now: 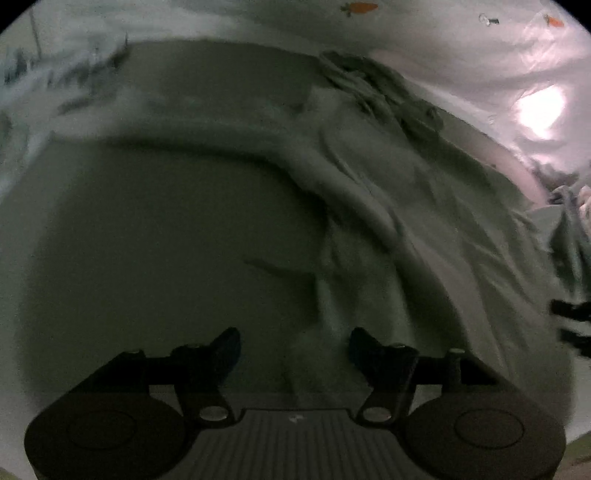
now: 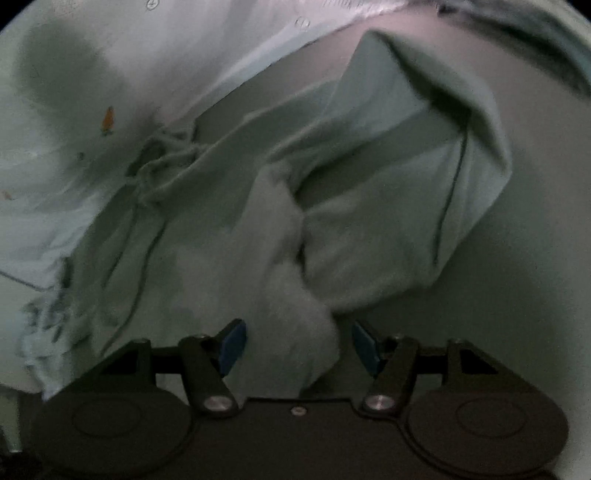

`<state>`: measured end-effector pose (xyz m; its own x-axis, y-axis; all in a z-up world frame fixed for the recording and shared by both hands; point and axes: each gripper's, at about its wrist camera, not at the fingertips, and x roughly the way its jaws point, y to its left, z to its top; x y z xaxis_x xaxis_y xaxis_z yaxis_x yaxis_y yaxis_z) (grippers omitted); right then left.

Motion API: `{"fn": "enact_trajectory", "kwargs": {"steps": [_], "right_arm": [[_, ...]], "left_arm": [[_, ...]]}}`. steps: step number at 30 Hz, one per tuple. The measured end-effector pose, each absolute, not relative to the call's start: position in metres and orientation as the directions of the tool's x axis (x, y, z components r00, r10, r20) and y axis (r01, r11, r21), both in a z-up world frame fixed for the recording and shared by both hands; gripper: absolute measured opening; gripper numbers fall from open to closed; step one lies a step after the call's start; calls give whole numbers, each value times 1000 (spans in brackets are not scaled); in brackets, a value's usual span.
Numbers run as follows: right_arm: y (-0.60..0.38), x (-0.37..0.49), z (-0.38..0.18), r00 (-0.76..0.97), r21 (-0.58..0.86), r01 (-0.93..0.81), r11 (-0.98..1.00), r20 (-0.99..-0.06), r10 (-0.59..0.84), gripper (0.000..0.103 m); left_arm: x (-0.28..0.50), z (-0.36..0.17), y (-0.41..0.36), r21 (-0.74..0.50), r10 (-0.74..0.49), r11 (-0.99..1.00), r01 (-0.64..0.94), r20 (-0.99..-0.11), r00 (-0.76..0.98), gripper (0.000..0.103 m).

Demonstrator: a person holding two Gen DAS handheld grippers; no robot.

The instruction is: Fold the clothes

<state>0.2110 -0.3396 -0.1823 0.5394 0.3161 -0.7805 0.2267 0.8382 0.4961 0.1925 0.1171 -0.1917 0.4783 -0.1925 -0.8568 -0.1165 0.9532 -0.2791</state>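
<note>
A pale green garment (image 1: 388, 206) lies crumpled on a pale surface, with a ribbed cuff or collar (image 1: 369, 85) at its far end. My left gripper (image 1: 294, 347) is open, low over the garment's near edge, with a fold of cloth between its fingers. In the right wrist view the same pale green garment (image 2: 369, 192) lies bunched, with a drawstring (image 2: 162, 162) at the left. My right gripper (image 2: 298, 345) is open, and a thick fold of cloth (image 2: 295, 317) lies between its blue pads (image 2: 232, 343).
A light sheet with small orange carrot prints (image 1: 358, 7) covers the area beyond the garment, also in the right wrist view (image 2: 108, 118). A bright light patch (image 1: 541, 109) shows at the right. My other gripper's dark tips (image 1: 572, 321) show at the right edge.
</note>
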Motion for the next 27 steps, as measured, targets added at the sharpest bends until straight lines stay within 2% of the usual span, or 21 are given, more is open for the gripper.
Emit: {"fn": "enact_trajectory", "kwargs": {"steps": [2,3,4,5,6,7,10,15,17,19,21,24,26,27], "right_arm": [[-335,208,-189,536,531,195,824,-761,364,65],[-332,205,-189,538,537,170,826,-753,379,61],[-329,205,-189,540,532,149,833,-750,382,48],[-328,204,-189,546,535,130,835,-742,390,39],[-327,203,-187,553,553,117,825,-726,408,27],[-329,200,-181,567,570,112,814,-710,419,24],[-328,195,-156,608,607,59,792,-652,454,20],[-321,187,-94,656,665,-60,744,-535,532,15],[-324,180,-63,696,694,-120,710,-451,559,12],[-330,181,-53,705,729,-111,676,-421,570,12],[-327,189,-60,702,699,-101,708,-454,548,14],[-320,200,-86,642,567,26,823,-641,421,18],[-323,195,-101,623,527,61,848,-683,380,27],[-326,193,-108,619,497,84,864,-705,346,36]], "left_arm": [[182,-197,121,-336,-211,926,-171,-837,504,66],[177,-198,122,-363,-222,912,-191,-829,514,65],[175,-198,122,-388,-236,899,-204,-820,522,57],[173,-196,122,-410,-252,888,-207,-811,529,34],[174,-194,120,-421,-259,882,-210,-807,531,25],[175,-192,117,-412,-246,885,-217,-810,533,19],[174,-180,106,-358,-190,910,-210,-808,557,13],[154,-111,121,-441,-150,863,-247,-689,709,12],[146,-85,135,-462,-110,845,-269,-643,758,12],[146,-74,148,-453,-62,837,-308,-636,769,13],[155,-83,154,-362,18,856,-370,-693,721,17],[168,-114,150,-192,134,865,-464,-802,582,15],[164,-124,146,-177,141,861,-477,-818,558,24],[159,-127,144,-204,120,852,-482,-820,559,27]]}}
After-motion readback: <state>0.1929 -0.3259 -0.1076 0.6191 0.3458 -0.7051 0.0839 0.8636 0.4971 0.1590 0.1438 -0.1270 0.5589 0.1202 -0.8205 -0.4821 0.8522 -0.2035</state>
